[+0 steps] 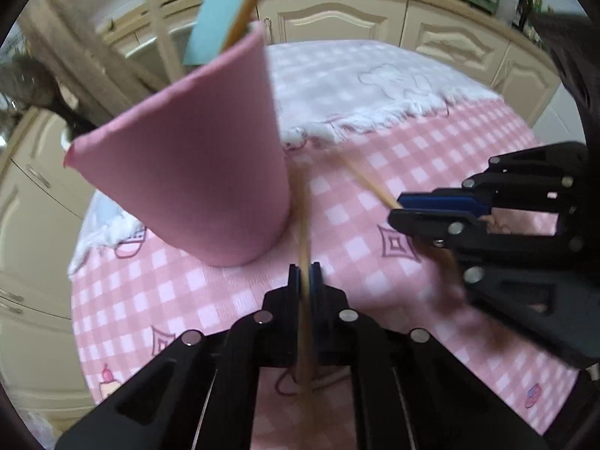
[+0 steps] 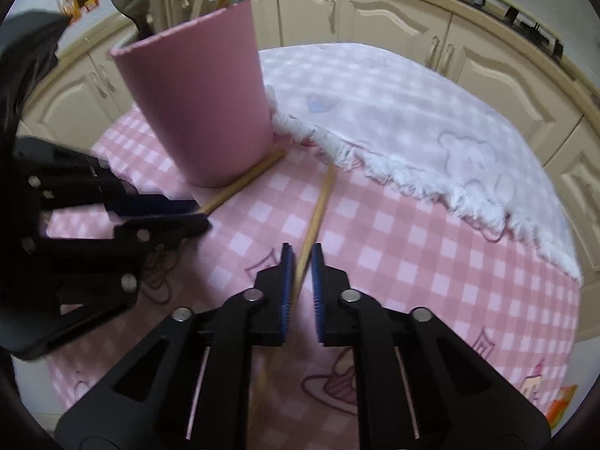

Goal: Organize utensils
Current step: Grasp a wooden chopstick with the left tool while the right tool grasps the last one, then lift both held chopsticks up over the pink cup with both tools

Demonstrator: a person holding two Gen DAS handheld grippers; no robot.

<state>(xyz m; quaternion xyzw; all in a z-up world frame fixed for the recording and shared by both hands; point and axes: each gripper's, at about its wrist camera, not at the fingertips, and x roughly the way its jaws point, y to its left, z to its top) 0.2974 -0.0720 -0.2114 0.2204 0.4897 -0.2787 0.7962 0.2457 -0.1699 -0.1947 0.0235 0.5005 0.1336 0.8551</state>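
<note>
A pink cup (image 1: 198, 165) (image 2: 198, 101) stands on the pink checked tablecloth and holds several wooden utensils and a light blue one (image 1: 221, 11). My left gripper (image 1: 304, 273) is shut on a wooden chopstick (image 1: 303, 221) whose far end lies at the cup's base; the same chopstick shows in the right wrist view (image 2: 243, 183). My right gripper (image 2: 302, 262) has its jaws narrowly around a second wooden chopstick (image 2: 318, 210), with a gap still showing beside the right pad. The right gripper appears in the left wrist view (image 1: 412, 210), the left gripper in the right wrist view (image 2: 187, 213).
A white fringed towel (image 2: 412, 123) (image 1: 356, 86) lies over the far half of the round table. Cream kitchen cabinets (image 2: 375, 15) run behind it. The table edge (image 2: 573, 300) curves round on the right.
</note>
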